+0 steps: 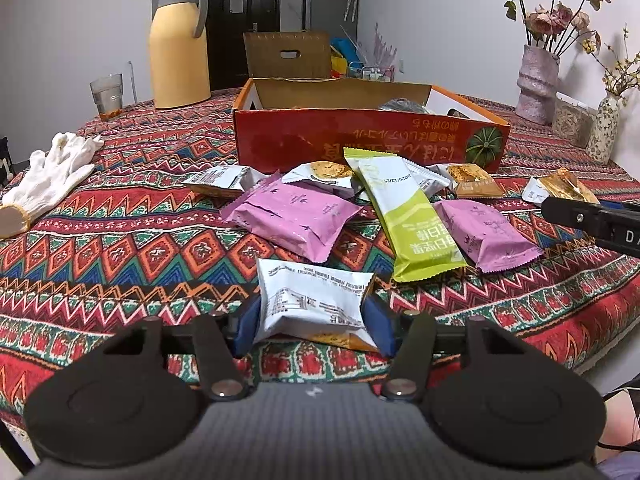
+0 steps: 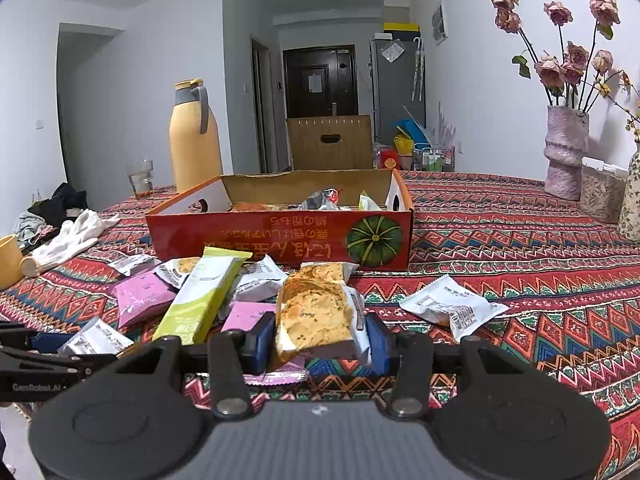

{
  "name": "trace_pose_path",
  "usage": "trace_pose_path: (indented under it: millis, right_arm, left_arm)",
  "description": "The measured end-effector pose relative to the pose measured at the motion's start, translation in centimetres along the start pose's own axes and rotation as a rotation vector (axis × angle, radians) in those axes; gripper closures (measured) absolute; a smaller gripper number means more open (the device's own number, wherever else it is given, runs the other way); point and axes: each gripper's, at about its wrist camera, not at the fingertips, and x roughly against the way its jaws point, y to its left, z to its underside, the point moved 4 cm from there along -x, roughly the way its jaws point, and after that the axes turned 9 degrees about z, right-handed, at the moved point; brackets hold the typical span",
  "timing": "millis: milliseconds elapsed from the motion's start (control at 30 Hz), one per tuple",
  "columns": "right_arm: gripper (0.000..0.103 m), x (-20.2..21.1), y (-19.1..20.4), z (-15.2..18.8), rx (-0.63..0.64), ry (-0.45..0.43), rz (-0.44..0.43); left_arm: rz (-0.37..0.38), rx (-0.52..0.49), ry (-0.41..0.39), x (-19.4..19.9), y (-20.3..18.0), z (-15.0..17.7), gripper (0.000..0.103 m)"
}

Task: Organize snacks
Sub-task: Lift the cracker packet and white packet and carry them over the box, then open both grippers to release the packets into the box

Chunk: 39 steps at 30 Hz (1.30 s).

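Observation:
My left gripper [image 1: 312, 330] is shut on a white snack packet [image 1: 312, 300], its blue pads pressing both sides just above the patterned tablecloth [image 1: 120, 248]. My right gripper [image 2: 320, 346] is shut on a cracker packet [image 2: 316, 312] showing golden crackers, held upright. Beyond both lies a pile of snacks: a green bar [image 1: 408, 216], two pink packets [image 1: 292, 216], and white-and-orange packets. Behind the pile stands the open red carton [image 1: 360, 140] with a few snacks inside. In the right wrist view the carton [image 2: 280, 236] is straight ahead, and one white packet [image 2: 452, 308] lies alone at the right.
On the left are a yellow thermos jug [image 1: 180, 44], a glass [image 1: 107, 94] and white gloves [image 1: 52, 176]. A pink vase of dried roses [image 1: 538, 84], a jar [image 1: 572, 120] and a patterned bottle [image 1: 604, 128] stand at the right. A yellow cup [image 2: 8, 260] sits at the table's left edge.

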Motion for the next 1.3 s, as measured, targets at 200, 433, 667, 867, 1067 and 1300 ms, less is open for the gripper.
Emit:
trace_pose_path:
  millis: [200, 433, 667, 867, 1067, 1300]
  right_arm:
    - [0.057, 0.1, 0.3, -0.1, 0.007, -0.002, -0.002]
    - [0.056, -0.1, 0.7, -1.5, 0.018, -0.029, -0.001]
    - [0.056, -1.7, 1.4, -4.9, 0.027, -0.075, -0.014]
    - [0.056, -4.8, 1.5, -8.3, 0.026, -0.098, -0.023]
    - [0.056, -8.9, 1.4, -11.2, 0.03, -0.095, -0.015]
    - [0.056, -13.6, 1.5, -13.4, 0.054, -0.066, 0.023]
  left_arm:
    - [-0.006, 0.008, -0.046, 1.5, 0.4, -0.4, 0.047]
    - [-0.004, 0.009, -0.117, 2.6, 0.5, -3.1, 0.047]
    - [0.008, 0.011, -0.187, 1.7, 0.3, -8.4, 0.047]
    - [-0.001, 0.027, -0.233, -0.6, 0.2, -13.5, 0.047]
    - [-0.021, 0.039, -0.24, -4.1, 0.4, -17.7, 0.047]
    - [-0.051, 0.048, -0.201, -8.3, 1.2, -20.0, 0.047]
